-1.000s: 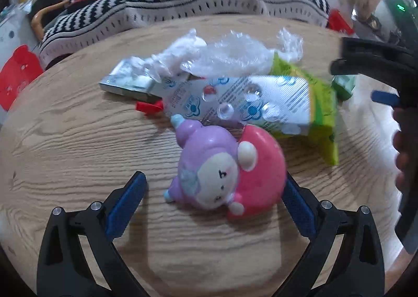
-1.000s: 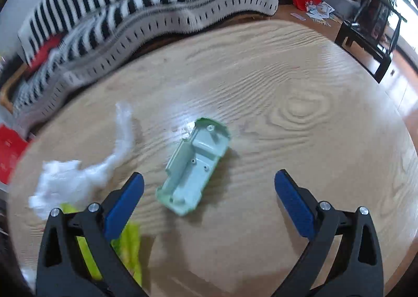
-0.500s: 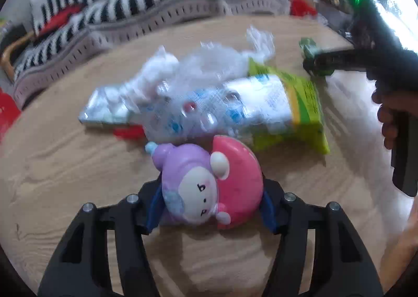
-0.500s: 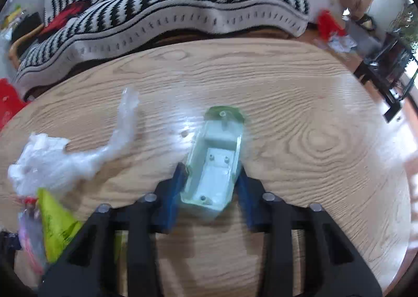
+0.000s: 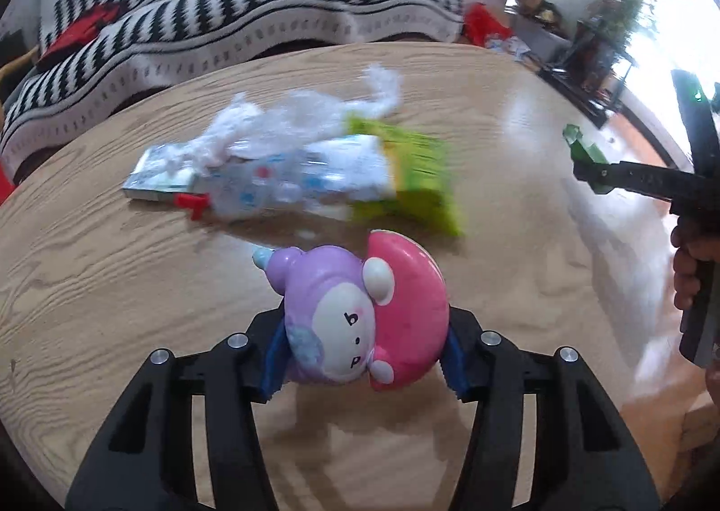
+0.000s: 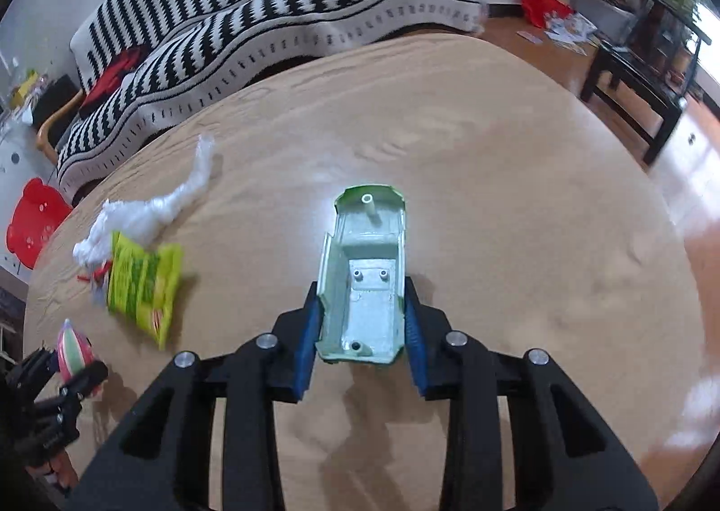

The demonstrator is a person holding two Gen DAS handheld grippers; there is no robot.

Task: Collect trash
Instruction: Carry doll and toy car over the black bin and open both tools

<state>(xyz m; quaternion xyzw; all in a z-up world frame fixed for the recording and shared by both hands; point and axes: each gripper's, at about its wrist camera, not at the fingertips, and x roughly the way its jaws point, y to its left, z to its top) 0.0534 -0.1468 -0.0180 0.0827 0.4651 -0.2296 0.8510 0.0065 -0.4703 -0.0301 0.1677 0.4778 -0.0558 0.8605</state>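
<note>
At six o'clock in each wrist view, my left gripper (image 5: pixel 362 349) clamps the rounded toy (image 5: pixel 355 317) and my right gripper (image 6: pixel 362 322) the green car shell (image 6: pixel 364 277), either liable to squirt free.

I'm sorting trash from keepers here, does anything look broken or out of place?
Yes. The pale green toy car shell in the right gripper is just a hollow body, no wheels visible. The purple-and-pink round doll toy in the left gripper looks intact, hardly trash.
</note>
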